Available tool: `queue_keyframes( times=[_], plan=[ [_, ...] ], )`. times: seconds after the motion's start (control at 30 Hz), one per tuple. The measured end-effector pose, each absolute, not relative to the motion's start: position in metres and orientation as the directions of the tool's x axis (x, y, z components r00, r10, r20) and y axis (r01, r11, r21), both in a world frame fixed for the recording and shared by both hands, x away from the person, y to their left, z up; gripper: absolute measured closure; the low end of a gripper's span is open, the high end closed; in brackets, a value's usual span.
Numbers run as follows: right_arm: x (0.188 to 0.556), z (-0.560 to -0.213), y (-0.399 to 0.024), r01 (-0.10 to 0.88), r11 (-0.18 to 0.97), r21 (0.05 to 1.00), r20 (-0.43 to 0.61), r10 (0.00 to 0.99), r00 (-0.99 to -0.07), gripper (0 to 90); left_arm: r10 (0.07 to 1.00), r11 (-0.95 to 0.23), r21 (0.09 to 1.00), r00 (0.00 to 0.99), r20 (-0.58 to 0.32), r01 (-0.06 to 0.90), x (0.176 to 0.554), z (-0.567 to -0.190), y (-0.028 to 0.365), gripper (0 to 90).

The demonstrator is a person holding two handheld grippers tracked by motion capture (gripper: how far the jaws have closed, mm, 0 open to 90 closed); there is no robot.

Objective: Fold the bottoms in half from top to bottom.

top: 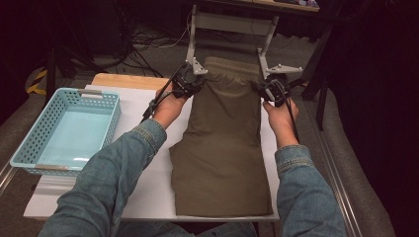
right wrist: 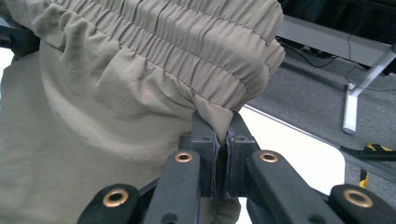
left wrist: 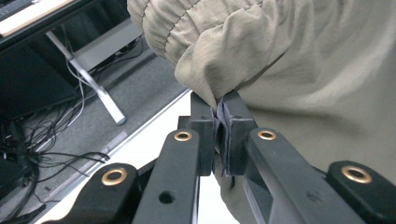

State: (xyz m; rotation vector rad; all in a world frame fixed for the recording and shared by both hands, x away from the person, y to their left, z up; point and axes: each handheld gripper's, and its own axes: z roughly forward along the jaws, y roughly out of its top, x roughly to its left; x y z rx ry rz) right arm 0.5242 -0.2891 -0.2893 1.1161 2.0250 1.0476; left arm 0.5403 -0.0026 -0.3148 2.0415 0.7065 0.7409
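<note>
Olive-green shorts (top: 225, 143) with an elastic waistband lie lengthwise on the white table top (top: 148, 187), waistband at the far end. My left gripper (top: 193, 83) is shut on the shorts' left edge near the waistband; the left gripper view shows cloth (left wrist: 280, 60) pinched between its black jaws (left wrist: 218, 122). My right gripper (top: 267, 91) is shut on the right edge by the waistband, with gathered fabric (right wrist: 140, 84) pinched in the jaws (right wrist: 223, 133). The far end of the shorts is lifted slightly off the table between the two grippers.
A light blue perforated basket (top: 69, 131), empty, stands at the table's left. A metal frame (top: 230, 24) rises behind the table's far edge. Cables (top: 143, 44) lie on the grey floor beyond. Denim sleeves (top: 113, 182) come in from the bottom.
</note>
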Motion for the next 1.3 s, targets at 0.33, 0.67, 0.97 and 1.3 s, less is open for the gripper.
queue_keyframes(
  times=[0.33,0.67,0.97,1.3],
  plan=[
    [0.487,-0.292,-0.293,0.383,0.328,0.864,-0.092,0.85,-0.519,85.2,0.676,-0.448,0.873,0.712,0.189,0.194,0.505,-0.315,0.01,85.9],
    [0.45,-0.299,-0.303,0.373,0.304,0.877,-0.052,0.83,-0.555,85.2,0.629,-0.426,0.891,0.759,0.167,0.157,0.468,-0.32,0.018,85.9],
    [0.417,-0.311,-0.307,0.369,0.291,0.883,-0.016,0.803,-0.596,85.1,0.585,-0.412,0.898,0.8,0.134,0.151,0.437,-0.33,0.027,85.9],
    [0.384,-0.332,-0.308,0.378,0.264,0.887,0.023,0.793,-0.609,85.0,0.548,-0.408,0.893,0.834,0.071,0.192,0.414,-0.347,0.035,85.8]
  ],
)
